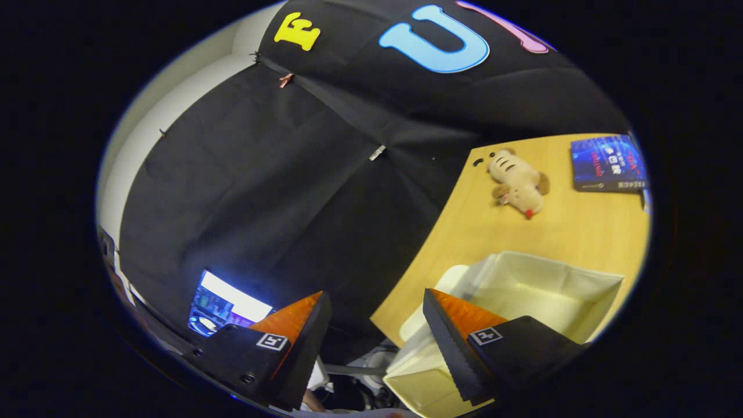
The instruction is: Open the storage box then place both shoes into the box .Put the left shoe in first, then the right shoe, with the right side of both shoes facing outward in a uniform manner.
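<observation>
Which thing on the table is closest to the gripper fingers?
The cream storage box, open, just beyond the open gripper; the plush toy and blue book lie farther.

No legible text is found. Print on the blue book (608, 163) cover is too small and blurred to be read. Square coded markers are borne by both fingers (486, 335) of the gripper (374, 325), which stand apart, holding nothing.

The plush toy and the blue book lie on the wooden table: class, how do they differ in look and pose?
The plush toy is tan, rounded and soft-looking; the blue book is flat, rectangular and dark blue. The toy sprawls nearer the black cloth; the book lies farther along. Both rest on the table, beyond the open gripper and storage box.
</observation>
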A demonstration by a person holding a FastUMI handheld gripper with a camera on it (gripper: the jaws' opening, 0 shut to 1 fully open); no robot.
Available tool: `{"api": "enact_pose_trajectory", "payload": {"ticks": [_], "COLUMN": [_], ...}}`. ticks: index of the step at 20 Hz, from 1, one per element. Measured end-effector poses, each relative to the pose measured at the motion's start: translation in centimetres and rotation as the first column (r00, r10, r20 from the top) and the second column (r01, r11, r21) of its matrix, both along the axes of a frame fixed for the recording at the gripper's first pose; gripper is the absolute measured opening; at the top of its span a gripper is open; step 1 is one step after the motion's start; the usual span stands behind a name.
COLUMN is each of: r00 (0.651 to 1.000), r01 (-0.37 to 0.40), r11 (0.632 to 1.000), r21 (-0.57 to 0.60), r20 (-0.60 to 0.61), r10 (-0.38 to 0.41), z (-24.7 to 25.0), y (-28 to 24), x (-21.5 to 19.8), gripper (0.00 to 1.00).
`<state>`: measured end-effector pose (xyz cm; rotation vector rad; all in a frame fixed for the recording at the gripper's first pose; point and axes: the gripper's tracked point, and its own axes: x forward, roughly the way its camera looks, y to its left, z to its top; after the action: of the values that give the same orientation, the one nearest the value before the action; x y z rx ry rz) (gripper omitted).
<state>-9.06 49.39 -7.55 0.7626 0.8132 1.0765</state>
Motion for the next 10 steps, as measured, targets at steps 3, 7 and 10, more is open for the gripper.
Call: {"api": "enact_pose_trajectory", "payload": {"ticks": [3, 7, 10], "r00": [0.997, 0.984, 0.971], "r01": [0.070, 0.168, 0.233], "r11": [0.996, 0.967, 0.921], "r21": [-0.047, -0.194, -0.311], "r20": [0.034, 0.095, 0.134], "r10": [-0.069, -0.152, -0.200], "z": [0.3, -2.1, -4.7], "y": [-3.7, -10.4, -15.9], "x": [1.0, 2.1, 2.5], "gripper": [0.97, 0.97, 0.98]}}
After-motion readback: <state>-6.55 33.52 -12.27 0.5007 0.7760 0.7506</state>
